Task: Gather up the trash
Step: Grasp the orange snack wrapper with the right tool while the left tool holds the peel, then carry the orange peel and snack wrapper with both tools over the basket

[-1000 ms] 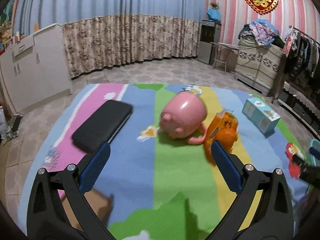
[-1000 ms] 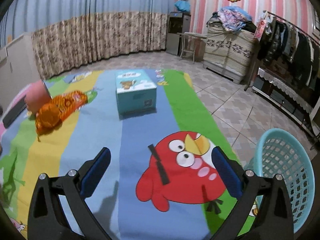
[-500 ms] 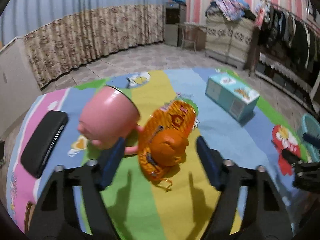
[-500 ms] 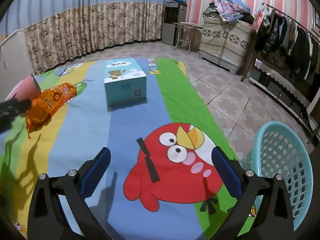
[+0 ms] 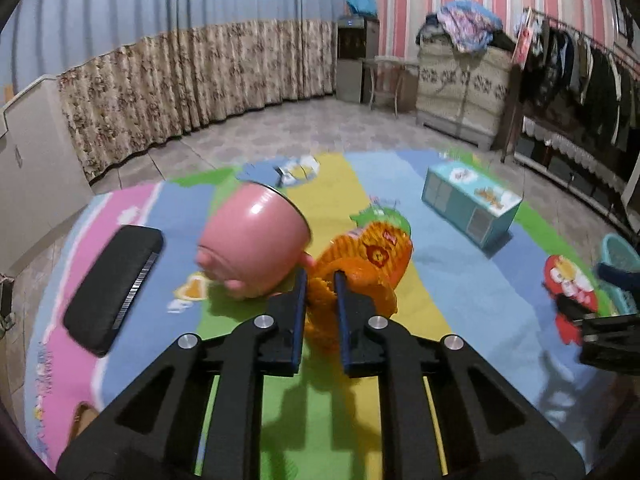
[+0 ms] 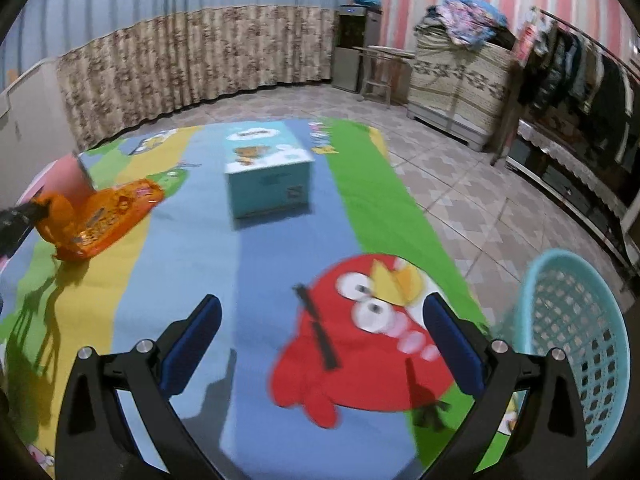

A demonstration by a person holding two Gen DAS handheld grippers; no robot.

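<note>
- Wrapper (image 5: 372,256), orange and crinkled, lies on the striped play mat (image 5: 460,280); its near end is pinched between the pads of the left gripper (image 5: 320,284), which is closed on it.
- Seen from the left wrist, the wrapper sits at about 1 o'clock from the gripper tips, and its far end reaches toward a green patch of the mat.
- A pink pig-shaped cup (image 5: 254,240) lies tipped on its side at 11 o'clock from the left gripper, touching or nearly touching the wrapper; I cannot tell which.
- A black flat case (image 5: 114,280) lies at 9 o'clock on the pink stripe, well apart from the cup.
- A light blue tissue box (image 5: 470,204) stands at 2 o'clock, apart from the wrapper.
- The right gripper (image 6: 320,344) hangs above the mat with its jaws wide apart and nothing between them; below it is a red cartoon bird (image 6: 372,340) printed on the mat.
- From the right wrist, the wrapper is at 10 o'clock and the tissue box at 12 o'clock.
- A turquoise mesh basket (image 6: 576,344) stands on the tiled floor at 3 o'clock from the right gripper, just beside the mat edge.
</note>
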